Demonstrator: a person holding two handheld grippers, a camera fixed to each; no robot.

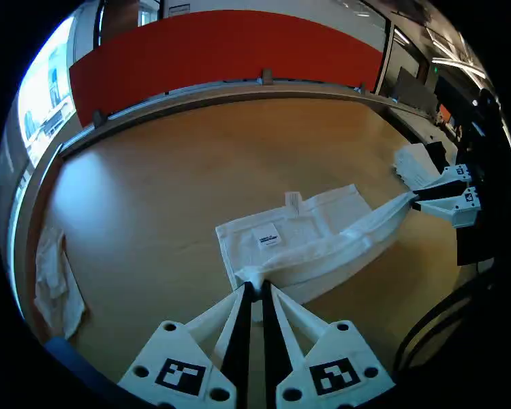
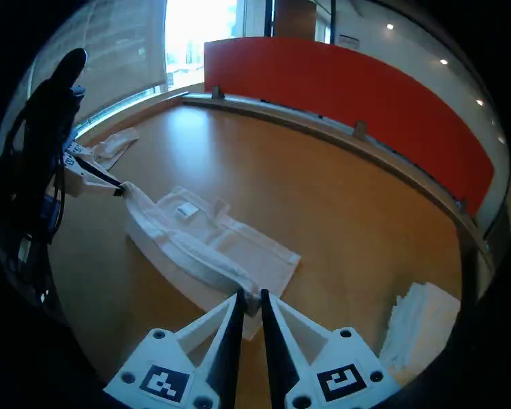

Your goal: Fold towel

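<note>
A white towel (image 1: 303, 235) lies on the wooden table (image 1: 174, 170), its near edge lifted and stretched between both grippers. In the left gripper view my left gripper (image 1: 254, 288) is shut on one corner, and the right gripper (image 1: 419, 198) holds the opposite corner at the far right. In the right gripper view my right gripper (image 2: 251, 296) pinches its corner of the towel (image 2: 218, 245), while the left gripper (image 2: 118, 187) grips the far end. A label patch (image 1: 268, 237) faces up on the flat part.
A stack of folded white towels (image 2: 422, 327) sits near the right gripper, also seen as the stack (image 1: 413, 165). A crumpled towel (image 1: 54, 279) lies at the table's edge. A red partition (image 1: 221, 54) borders the far side. A person's dark sleeve (image 2: 37, 150) stands behind the left gripper.
</note>
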